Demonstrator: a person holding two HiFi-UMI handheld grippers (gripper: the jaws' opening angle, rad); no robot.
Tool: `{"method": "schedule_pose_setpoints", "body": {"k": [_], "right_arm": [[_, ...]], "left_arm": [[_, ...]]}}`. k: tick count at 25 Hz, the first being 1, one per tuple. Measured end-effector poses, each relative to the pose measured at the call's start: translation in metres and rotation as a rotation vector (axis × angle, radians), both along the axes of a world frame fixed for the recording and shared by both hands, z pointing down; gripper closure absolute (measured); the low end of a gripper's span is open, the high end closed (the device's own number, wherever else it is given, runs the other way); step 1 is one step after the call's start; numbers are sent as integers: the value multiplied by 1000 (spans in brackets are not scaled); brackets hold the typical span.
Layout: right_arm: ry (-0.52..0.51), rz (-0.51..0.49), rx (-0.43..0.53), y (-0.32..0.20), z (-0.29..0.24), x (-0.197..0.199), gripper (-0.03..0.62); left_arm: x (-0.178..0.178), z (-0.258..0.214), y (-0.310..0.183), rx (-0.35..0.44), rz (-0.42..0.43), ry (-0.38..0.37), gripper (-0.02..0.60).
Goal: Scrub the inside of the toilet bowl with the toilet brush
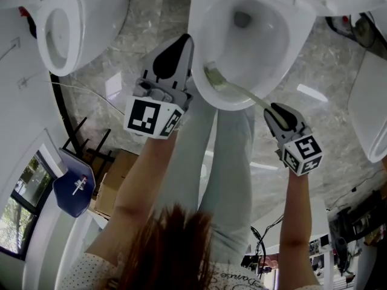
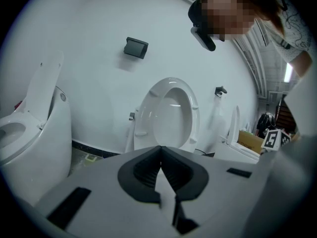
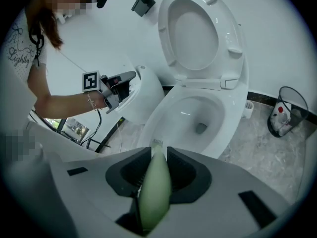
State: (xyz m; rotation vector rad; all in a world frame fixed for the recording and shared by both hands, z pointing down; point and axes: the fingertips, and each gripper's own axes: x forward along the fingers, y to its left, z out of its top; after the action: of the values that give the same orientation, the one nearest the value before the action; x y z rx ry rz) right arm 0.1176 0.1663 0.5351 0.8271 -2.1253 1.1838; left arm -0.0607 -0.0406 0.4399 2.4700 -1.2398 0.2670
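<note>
Clamped in the right gripper (image 3: 158,151), the pale green toilet brush (image 3: 154,192) is extended over the near rim of the toilet bowl (image 1: 299,38), its head against the inner wall. The left gripper (image 1: 180,46), jaws closed and empty, is held just beside the bowl's outer edge.

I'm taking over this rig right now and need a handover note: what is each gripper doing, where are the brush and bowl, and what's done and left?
The right gripper is shut on the pale green handle of the toilet brush.
The left gripper is shut and empty, held by the left side of the toilet bowl; whether it touches the bowl cannot be told.
The brush head is inside the bowl, at the near wall just under the rim. The seat is up.
Done: the brush is in hand and in the bowl.
Left: scrub round the walls and down to the drain. How much is already scrubbed cannot be told.
</note>
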Motion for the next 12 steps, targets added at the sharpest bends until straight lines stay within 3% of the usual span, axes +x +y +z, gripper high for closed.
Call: {"method": "schedule_pose_setpoints", "body": {"k": [12], "right_arm": [[94, -249, 35, -2, -13, 9, 484]], "left_arm": [[5, -5, 4, -2, 24, -8, 580]]}}
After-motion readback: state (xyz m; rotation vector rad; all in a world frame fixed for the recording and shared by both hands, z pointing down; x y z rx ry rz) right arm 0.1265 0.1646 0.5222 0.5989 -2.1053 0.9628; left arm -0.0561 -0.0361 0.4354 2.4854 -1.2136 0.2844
